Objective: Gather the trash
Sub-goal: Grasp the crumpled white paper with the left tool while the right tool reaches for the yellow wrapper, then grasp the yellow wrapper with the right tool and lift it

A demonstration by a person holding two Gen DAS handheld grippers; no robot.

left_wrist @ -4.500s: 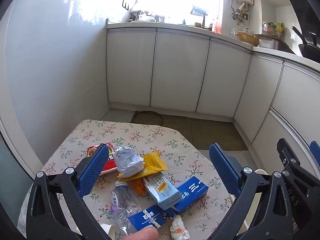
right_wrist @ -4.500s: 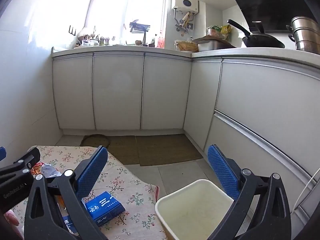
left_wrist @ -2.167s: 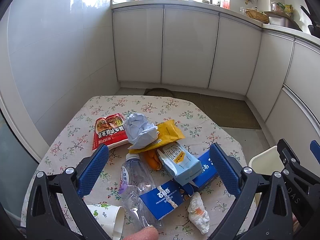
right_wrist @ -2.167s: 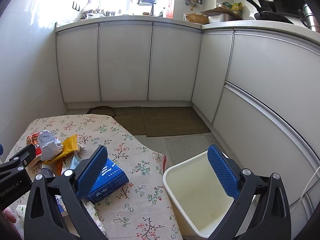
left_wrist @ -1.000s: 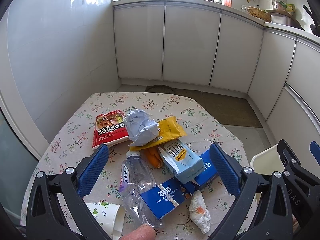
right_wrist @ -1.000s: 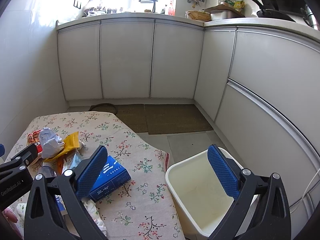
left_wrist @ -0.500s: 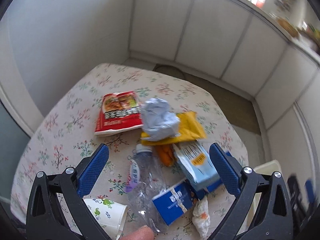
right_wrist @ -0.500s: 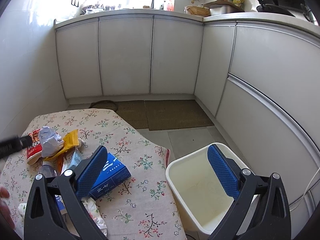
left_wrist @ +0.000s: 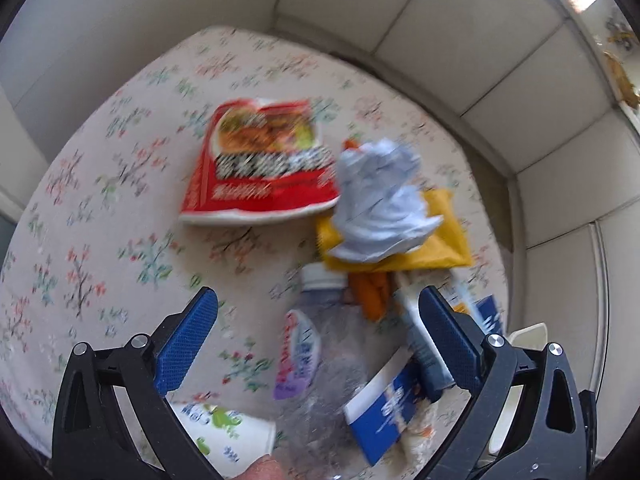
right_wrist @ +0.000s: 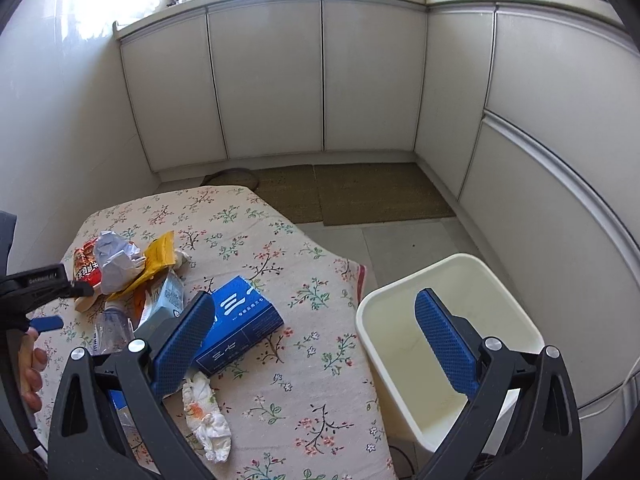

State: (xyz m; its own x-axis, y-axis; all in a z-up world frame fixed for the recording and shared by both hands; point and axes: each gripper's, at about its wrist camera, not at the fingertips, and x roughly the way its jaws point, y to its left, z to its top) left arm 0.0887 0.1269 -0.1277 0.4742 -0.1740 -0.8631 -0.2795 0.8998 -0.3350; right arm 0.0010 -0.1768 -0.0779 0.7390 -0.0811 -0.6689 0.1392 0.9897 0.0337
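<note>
Task basically at zero. Trash pile (red snack bag point(left_wrist: 260, 176), crumpled paper point(left_wrist: 382, 204), plastic bottle point(left_wrist: 320, 352), blue box point(right_wrist: 240, 320)) all on bench point(right_wrist: 312, 412). White bin point(right_wrist: 448, 344) beside it, looks empty. Left gripper point(left_wrist: 316, 340) wide, over bottle, holding nothing; right gripper point(right_wrist: 316, 344) wide, also empty.

A crumpled paper ball point(left_wrist: 382, 204) is resting on a flat pouch point(left_wrist: 438, 248) just right of a noodle packet point(left_wrist: 260, 168), a plastic bottle point(left_wrist: 320, 344) is lying nearer, and a bin point(right_wrist: 448, 344) is standing right of the table point(right_wrist: 280, 248).
</note>
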